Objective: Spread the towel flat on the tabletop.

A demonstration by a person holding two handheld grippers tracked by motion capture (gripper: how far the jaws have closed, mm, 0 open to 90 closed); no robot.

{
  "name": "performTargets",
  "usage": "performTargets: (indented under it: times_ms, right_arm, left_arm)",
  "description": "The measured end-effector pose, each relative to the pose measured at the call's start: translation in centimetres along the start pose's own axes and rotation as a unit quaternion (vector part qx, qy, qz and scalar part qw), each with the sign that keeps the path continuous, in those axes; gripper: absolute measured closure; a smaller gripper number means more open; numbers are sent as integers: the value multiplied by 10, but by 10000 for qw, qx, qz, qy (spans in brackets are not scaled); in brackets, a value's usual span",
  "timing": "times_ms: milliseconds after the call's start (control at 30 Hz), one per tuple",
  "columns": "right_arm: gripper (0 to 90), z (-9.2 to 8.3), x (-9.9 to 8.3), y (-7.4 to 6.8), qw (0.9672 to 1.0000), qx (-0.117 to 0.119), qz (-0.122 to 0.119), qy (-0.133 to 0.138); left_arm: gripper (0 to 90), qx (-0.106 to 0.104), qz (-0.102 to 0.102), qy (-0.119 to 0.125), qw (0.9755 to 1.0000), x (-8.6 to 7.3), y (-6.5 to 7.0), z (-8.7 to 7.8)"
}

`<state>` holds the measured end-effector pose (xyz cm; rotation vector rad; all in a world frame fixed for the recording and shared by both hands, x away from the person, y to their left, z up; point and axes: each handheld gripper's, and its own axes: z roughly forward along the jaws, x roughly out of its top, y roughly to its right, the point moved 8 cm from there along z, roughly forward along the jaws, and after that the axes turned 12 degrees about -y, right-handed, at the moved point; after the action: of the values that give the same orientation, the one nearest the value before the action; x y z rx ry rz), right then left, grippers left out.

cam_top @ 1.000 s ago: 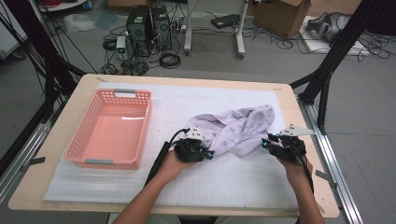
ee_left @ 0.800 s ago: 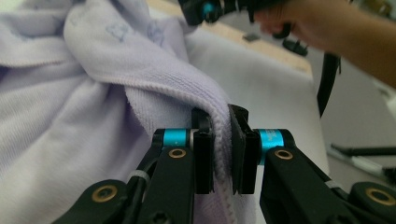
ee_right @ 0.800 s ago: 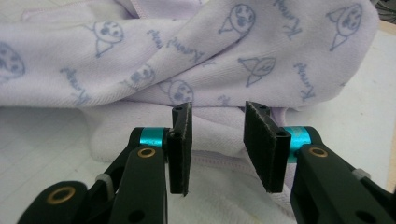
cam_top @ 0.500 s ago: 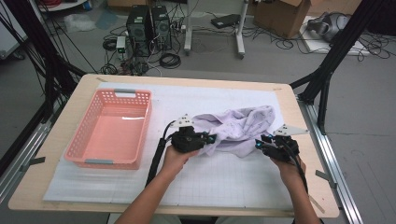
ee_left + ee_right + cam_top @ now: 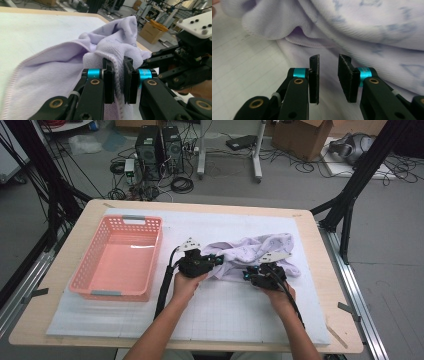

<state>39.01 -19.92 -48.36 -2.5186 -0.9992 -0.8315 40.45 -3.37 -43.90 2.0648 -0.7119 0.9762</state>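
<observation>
while left gripper [image 5: 119, 83] on towel [image 5: 62, 70]

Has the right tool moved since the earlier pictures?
Yes. In the high view the right tool has slid leftward, away from the table's right edge, toward the left tool, over the lavender towel, its jaws closing but still empty.

Wooden table [image 5: 60, 300], white mat [image 5: 230, 305], pink basket [image 5: 120, 257], lilac towel [image 5: 255, 251]

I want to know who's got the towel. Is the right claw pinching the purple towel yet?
Apart. In the right gripper view the right claw has just been closing, but a plain gap shows between its pads, with the purple towel lying just beyond the tips, not pinched between them.
</observation>
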Motion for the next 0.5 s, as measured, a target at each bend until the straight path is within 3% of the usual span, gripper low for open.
performTargets:
  times_ms: [133, 300, 433, 500]
  right_arm:
    - [606, 17, 4, 3, 9990, -61, 429, -55]
    - [586, 27, 17, 0, 9981, -31, 605, 119]
    - [719, 29, 24, 6, 9960, -237, 825, 244]
    - [865, 29, 25, 7, 9951, -192, 910, 326]
  left_arm:
    - [811, 92, 72, -54, 9999, -1, -3, -1]
    - [810, 141, 132, -60, 9998, -1, -3, -2]
    - [810, 116, 139, -55, 9998, -1, -4, -3]
    - [808, 92, 114, -31, 9999, 0, -4, -5]
